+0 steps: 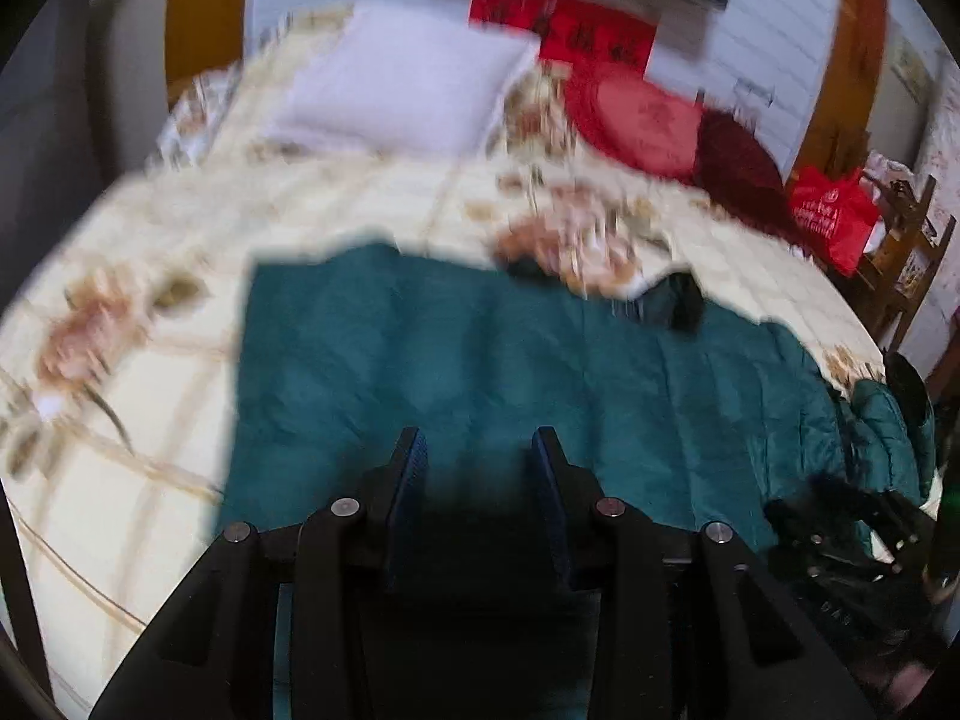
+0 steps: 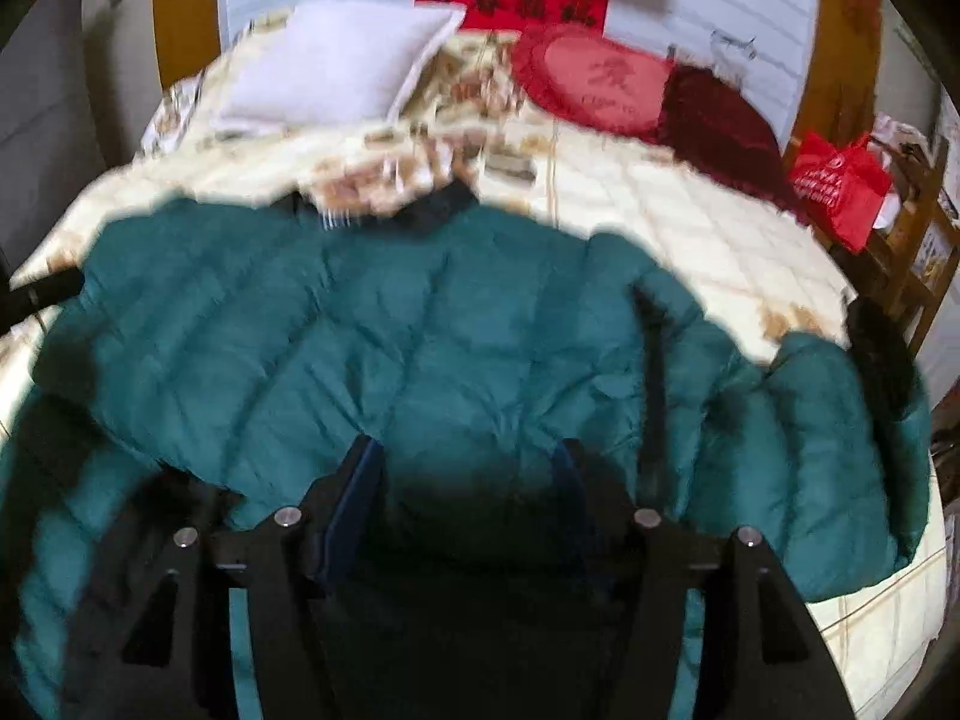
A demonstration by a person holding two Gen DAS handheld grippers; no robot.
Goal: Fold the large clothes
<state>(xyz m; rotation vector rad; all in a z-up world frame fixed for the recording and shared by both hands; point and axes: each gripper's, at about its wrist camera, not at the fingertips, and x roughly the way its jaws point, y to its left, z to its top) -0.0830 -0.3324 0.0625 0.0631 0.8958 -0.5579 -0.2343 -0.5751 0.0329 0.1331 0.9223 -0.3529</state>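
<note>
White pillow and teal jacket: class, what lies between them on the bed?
Only the floral quilt lies between the white pillow and the teal jacket. The stretch holds nothing else, which shows in both wrist views.

bed: floral quilt [image 2: 690, 228] | white pillow [image 2: 336, 66] | red cushion [image 2: 594, 84] | red bag [image 2: 840, 186]

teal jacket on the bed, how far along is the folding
Early. Done: the teal quilted puffer jacket lies spread across the floral cream quilt, its left edge already lying straight in the left wrist view. In hand: nothing; the left claw and right claw are both open above the fabric. Left: the sleeve on the right is unfolded, and the body remains to be folded.
</note>
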